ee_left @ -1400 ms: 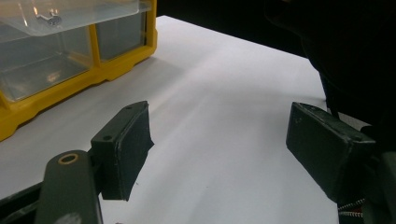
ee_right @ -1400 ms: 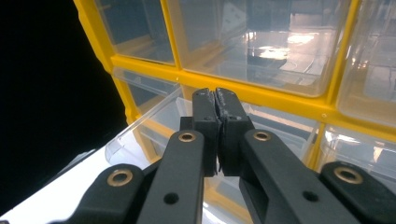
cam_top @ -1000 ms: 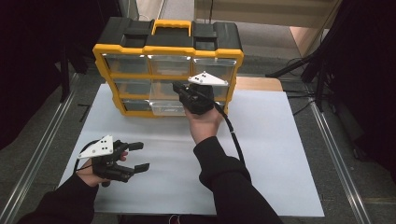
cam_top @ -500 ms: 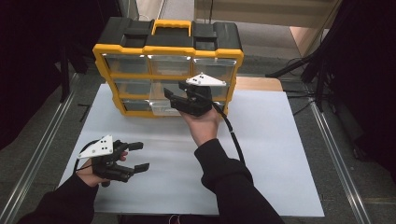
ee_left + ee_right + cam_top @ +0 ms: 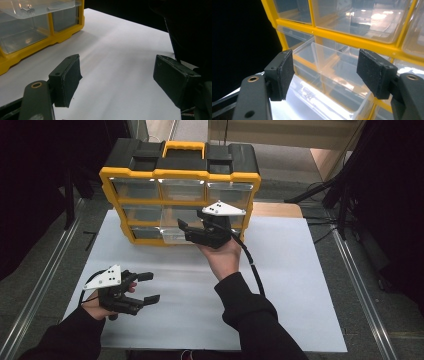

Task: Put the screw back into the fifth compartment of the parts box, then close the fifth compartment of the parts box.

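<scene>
the left gripper (image 5: 146,287) lies low over the near left of the white sheet (image 5: 300,285), held in the person's left hand (image 5: 95,300), its jaws standing wide apart with nothing between them; its own view looks between the two black pads (image 5: 71,77) across bare white paper to the yellow lower corner of the organizer (image 5: 37,42), whose upper part is cut off by the frame, and a dark shape at the upper right of that view cannot be made out. in the high view the yellow and black drawer organizer (image 5: 180,172) stands upright at the far edge of the sheet, well apart from the left gripper, with three rows of clear drawers; the bottom middle drawer (image 5: 175,235) juts forward from the frame. the right gripper (image 5: 187,232) is at that drawer, its body and the right hand (image 5: 222,257) hiding part of the lower right drawers from above. its jaws have just been opening and now stand apart; the right gripper view shows the pulled-out clear drawer (image 5: 329,72) lying beyond and between the pads, neither pad pressing on it. small metal bits on the drawer floor (image 5: 308,95) are too small to identify there, and glare on the clear fronts blurs what the other drawers hold. a metal rail (image 5: 40,285) runs along the left of the table, and dark stands crowd the right.
</scene>
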Action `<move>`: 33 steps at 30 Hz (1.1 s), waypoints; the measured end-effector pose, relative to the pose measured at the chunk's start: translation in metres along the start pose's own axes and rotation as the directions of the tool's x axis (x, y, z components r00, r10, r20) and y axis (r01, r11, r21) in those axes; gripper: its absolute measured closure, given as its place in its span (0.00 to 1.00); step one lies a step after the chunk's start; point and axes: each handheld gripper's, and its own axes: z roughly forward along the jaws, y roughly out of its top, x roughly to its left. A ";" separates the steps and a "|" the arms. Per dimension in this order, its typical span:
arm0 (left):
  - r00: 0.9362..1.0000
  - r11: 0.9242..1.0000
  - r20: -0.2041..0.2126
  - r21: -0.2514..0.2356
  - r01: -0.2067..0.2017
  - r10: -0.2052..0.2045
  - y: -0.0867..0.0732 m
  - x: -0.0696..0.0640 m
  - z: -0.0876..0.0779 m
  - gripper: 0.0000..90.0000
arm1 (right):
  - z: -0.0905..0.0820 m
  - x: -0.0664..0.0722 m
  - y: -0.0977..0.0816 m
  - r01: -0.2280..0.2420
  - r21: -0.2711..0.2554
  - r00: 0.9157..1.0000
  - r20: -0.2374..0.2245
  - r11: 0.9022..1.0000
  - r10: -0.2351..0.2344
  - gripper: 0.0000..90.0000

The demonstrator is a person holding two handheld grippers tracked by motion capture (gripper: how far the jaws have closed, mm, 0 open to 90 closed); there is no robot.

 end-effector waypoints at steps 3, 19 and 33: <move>1.000 1.000 -0.002 0.002 0.000 0.000 0.000 0.000 0.000 0.24 | -0.001 -0.001 -0.002 -0.008 0.016 1.000 -0.016 1.000 0.008 0.35; 1.000 1.000 0.001 0.002 0.000 0.000 0.000 0.000 0.000 0.24 | -0.014 0.004 -0.006 -0.015 0.013 0.999 -0.037 1.000 0.015 0.36; 1.000 1.000 -0.005 0.004 0.002 -0.002 0.000 0.000 0.001 0.24 | -0.030 0.007 -0.019 -0.030 0.013 0.998 -0.050 0.999 0.030 0.49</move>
